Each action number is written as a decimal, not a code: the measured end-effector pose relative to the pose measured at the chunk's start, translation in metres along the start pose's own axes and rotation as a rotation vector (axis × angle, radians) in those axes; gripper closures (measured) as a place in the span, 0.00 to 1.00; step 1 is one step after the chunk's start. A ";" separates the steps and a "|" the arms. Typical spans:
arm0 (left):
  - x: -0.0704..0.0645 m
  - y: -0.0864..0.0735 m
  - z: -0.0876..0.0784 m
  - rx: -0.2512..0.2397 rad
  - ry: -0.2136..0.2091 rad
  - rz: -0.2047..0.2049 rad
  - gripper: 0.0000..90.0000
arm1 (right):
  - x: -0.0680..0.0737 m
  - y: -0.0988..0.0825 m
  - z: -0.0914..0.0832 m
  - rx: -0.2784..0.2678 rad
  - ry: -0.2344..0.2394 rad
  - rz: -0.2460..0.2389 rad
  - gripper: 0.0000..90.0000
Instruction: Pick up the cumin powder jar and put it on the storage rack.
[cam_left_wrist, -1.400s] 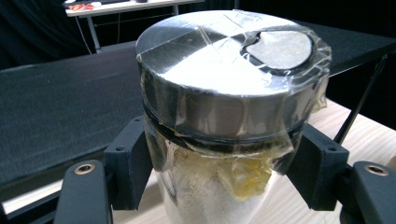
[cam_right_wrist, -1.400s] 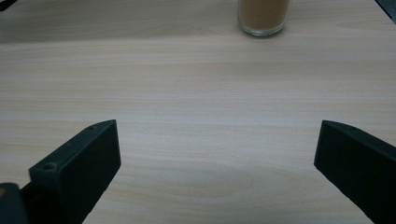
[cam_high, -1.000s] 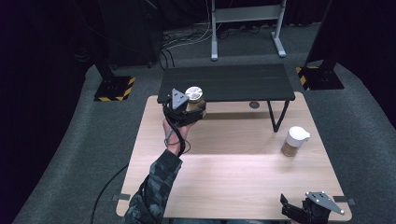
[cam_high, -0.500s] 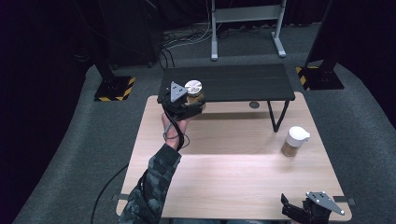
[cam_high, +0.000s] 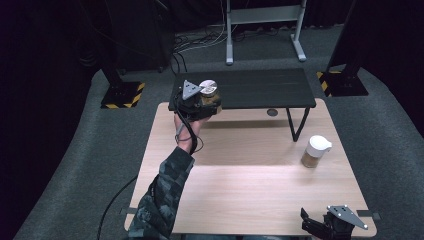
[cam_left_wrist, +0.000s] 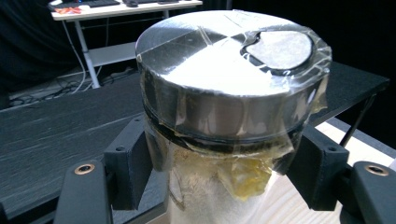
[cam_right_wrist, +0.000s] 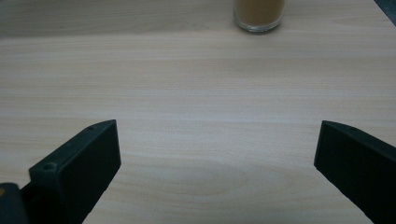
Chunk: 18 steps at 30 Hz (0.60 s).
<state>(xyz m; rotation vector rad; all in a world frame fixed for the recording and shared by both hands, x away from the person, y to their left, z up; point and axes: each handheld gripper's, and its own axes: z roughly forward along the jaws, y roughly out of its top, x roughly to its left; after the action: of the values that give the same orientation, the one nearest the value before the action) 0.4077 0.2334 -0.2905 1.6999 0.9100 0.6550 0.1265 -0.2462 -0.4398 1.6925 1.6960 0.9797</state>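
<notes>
Above the table's (cam_high: 240, 200) far left edge, the left tongs (cam_high: 202, 102) clamp a steel-lidded jar (cam_left_wrist: 229, 116); the right tongs (cam_high: 332, 227) rest spread apart.

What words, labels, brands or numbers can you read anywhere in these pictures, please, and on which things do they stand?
None can be read.
The jar with the metal lid in the left gripper: clear tape, no lettering.
The white-capped jar: no label visible.
The black-and-yellow floor plates: warning stripes, no words.
</notes>
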 end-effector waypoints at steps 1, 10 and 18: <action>0.000 0.000 0.000 0.000 0.000 0.000 0.34 | 0.000 0.000 0.000 0.000 0.000 0.000 0.00; 0.004 0.011 0.007 0.013 0.003 -0.003 0.34 | 0.000 0.001 0.001 0.012 0.000 -0.004 0.00; 0.003 0.026 0.018 0.043 0.007 0.024 0.34 | -0.001 0.000 0.002 0.009 -0.003 -0.004 0.00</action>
<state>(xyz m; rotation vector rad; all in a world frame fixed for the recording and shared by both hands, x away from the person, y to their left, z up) 0.4297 0.2220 -0.2714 1.7501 0.9161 0.6613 0.1285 -0.2469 -0.4410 1.6952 1.7040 0.9683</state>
